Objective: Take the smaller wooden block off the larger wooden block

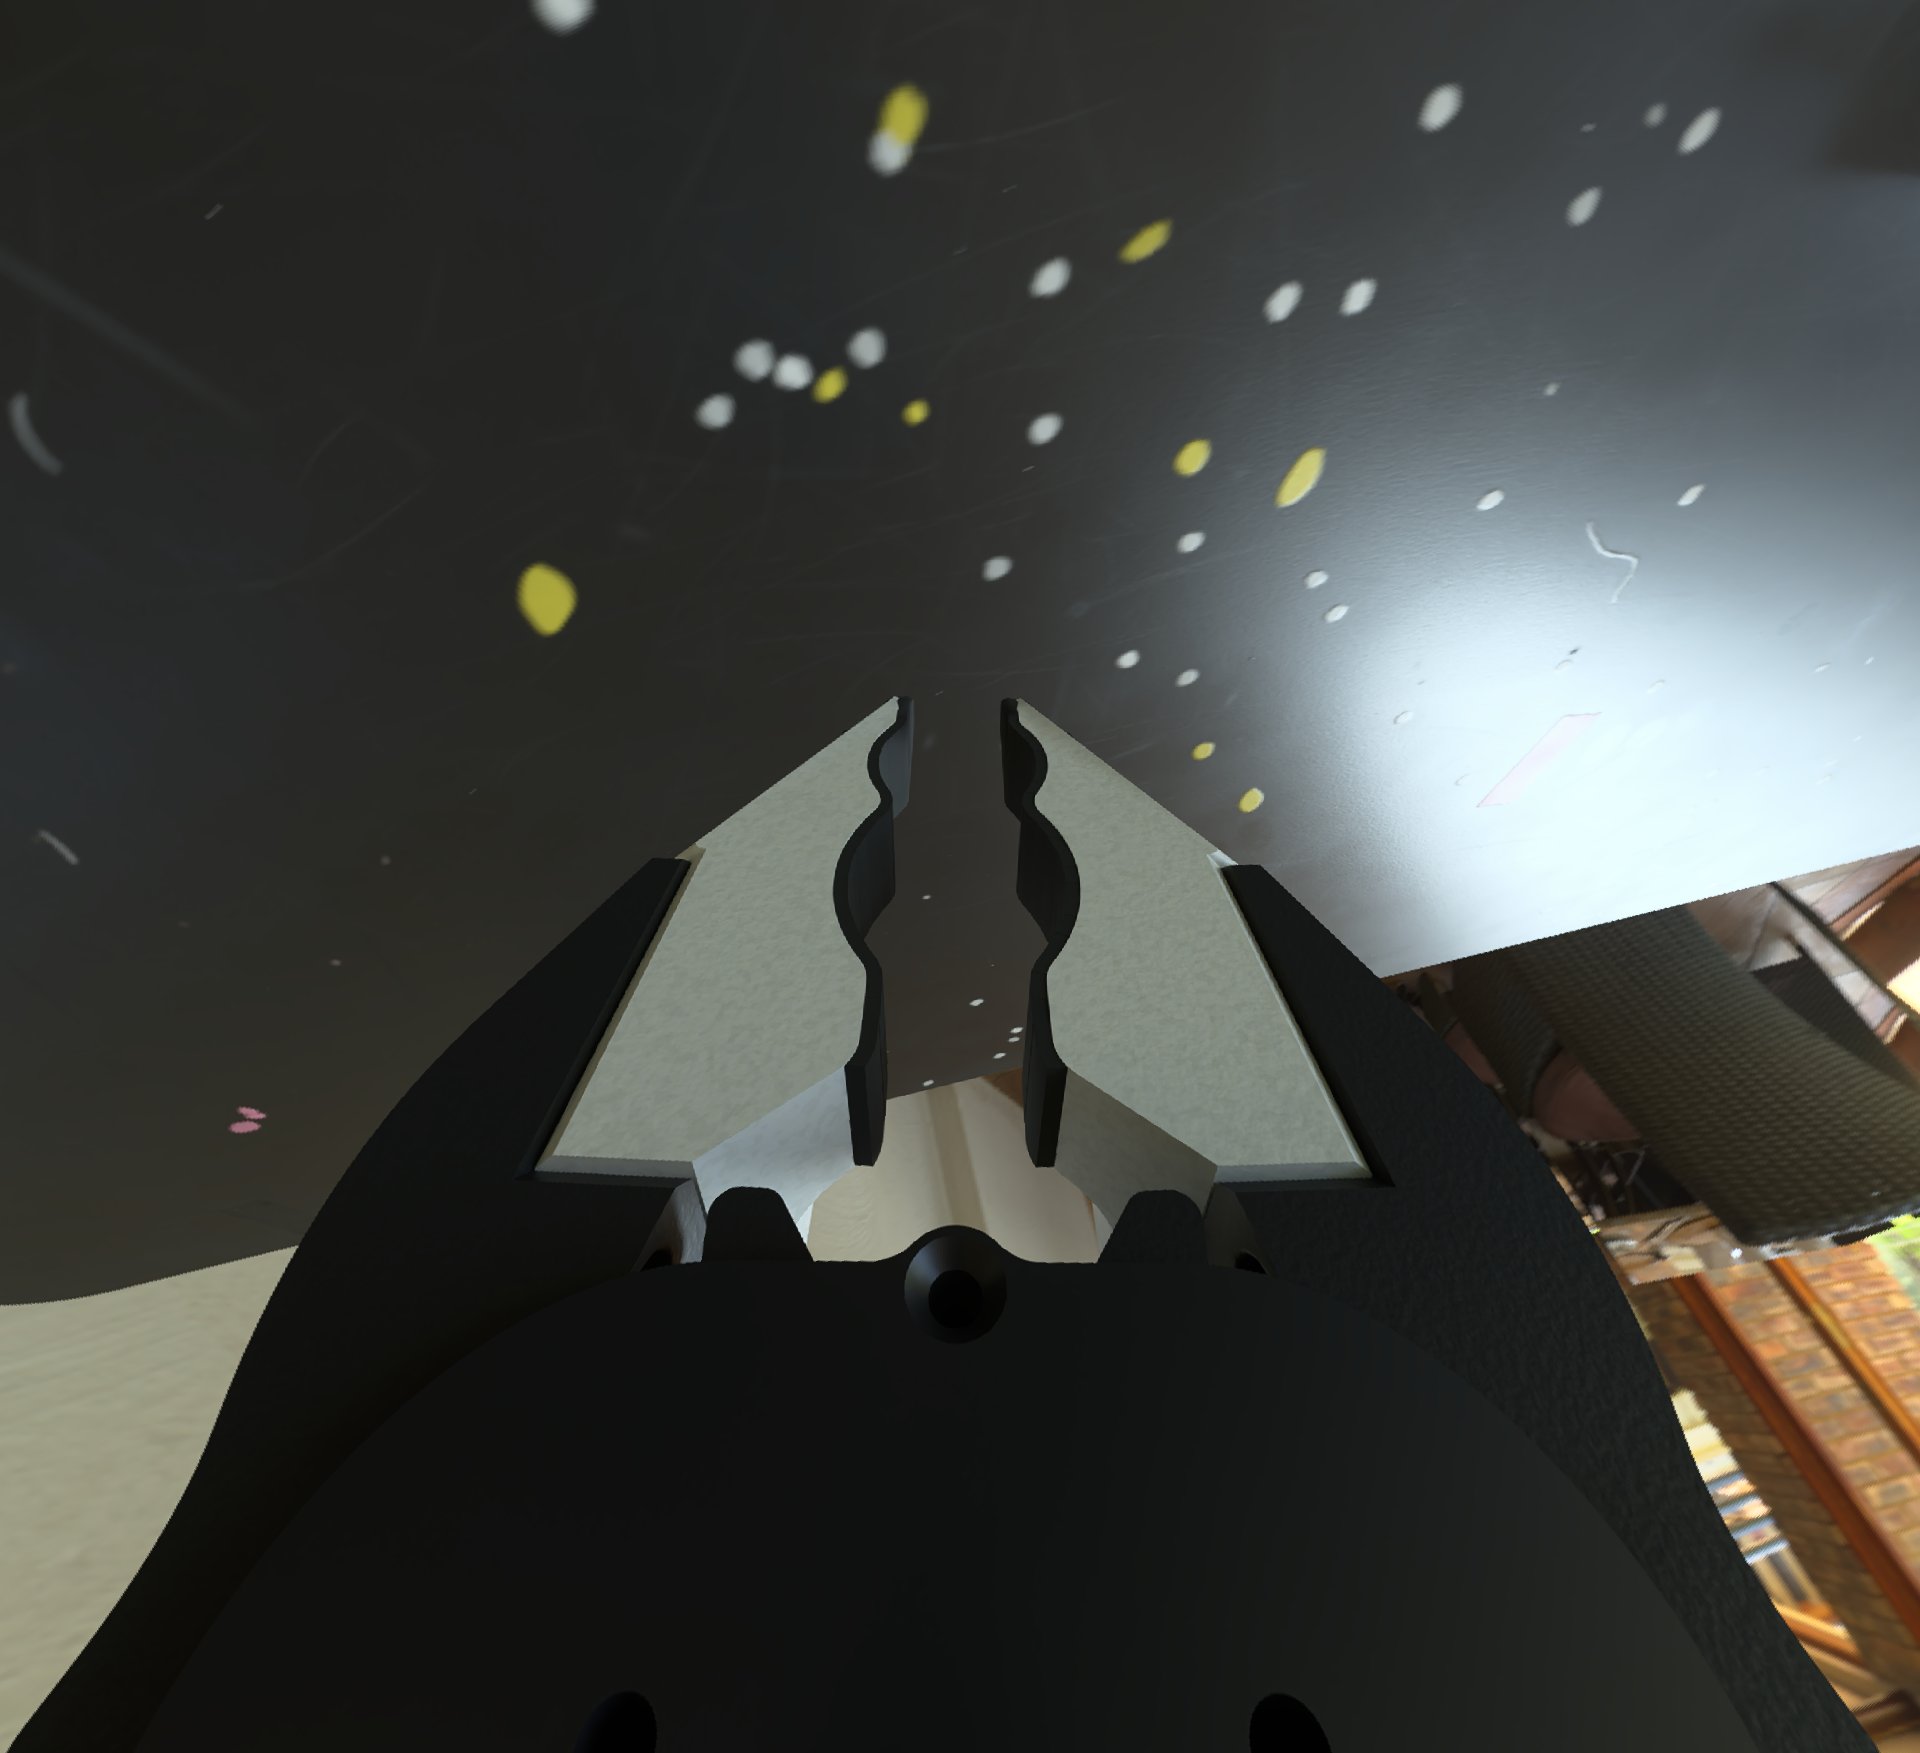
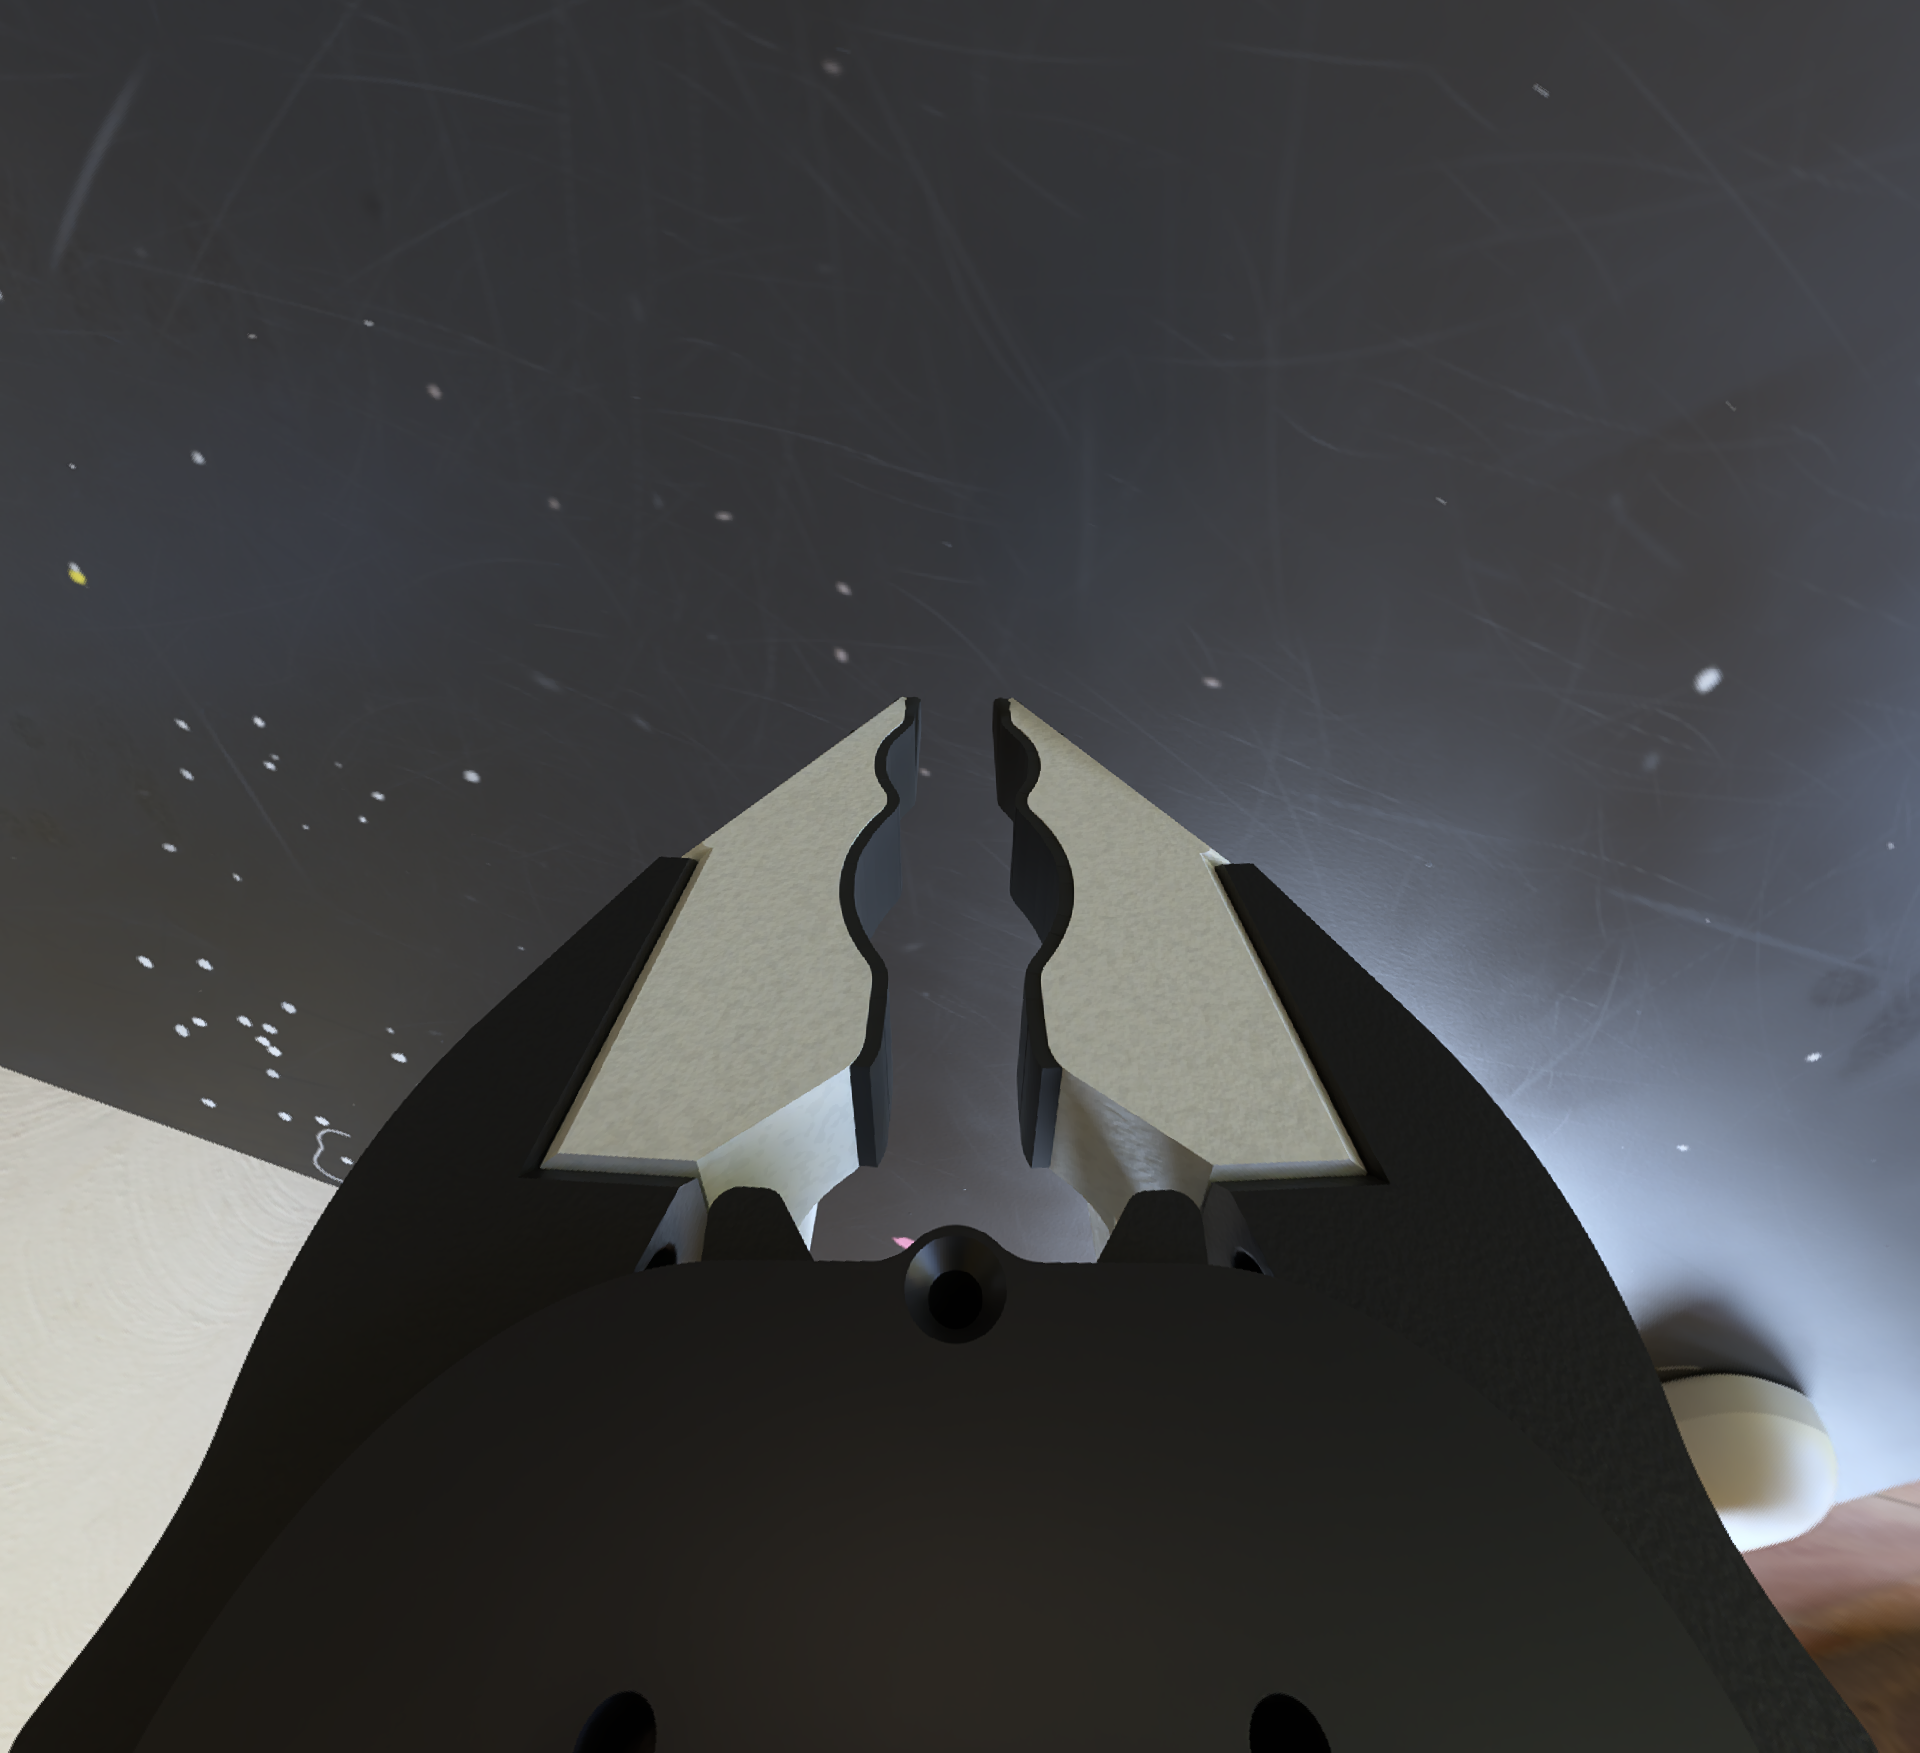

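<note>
Two hand-held grippers over a dark speckled table, neither wooden block in either view.

The left hand-held gripper (image 1: 957,704) hangs above the scratched black table (image 1: 416,249), fingers slightly spread with a narrow gap and nothing between them; white and yellow flecks dot the surface ahead. The right hand-held gripper (image 2: 953,702) is likewise parted a little and empty over the table (image 2: 1351,249). A cream rounded object (image 2: 1049,1475) shows at the right view's lower right, by the wooden floor (image 2: 1558,1620).
</note>
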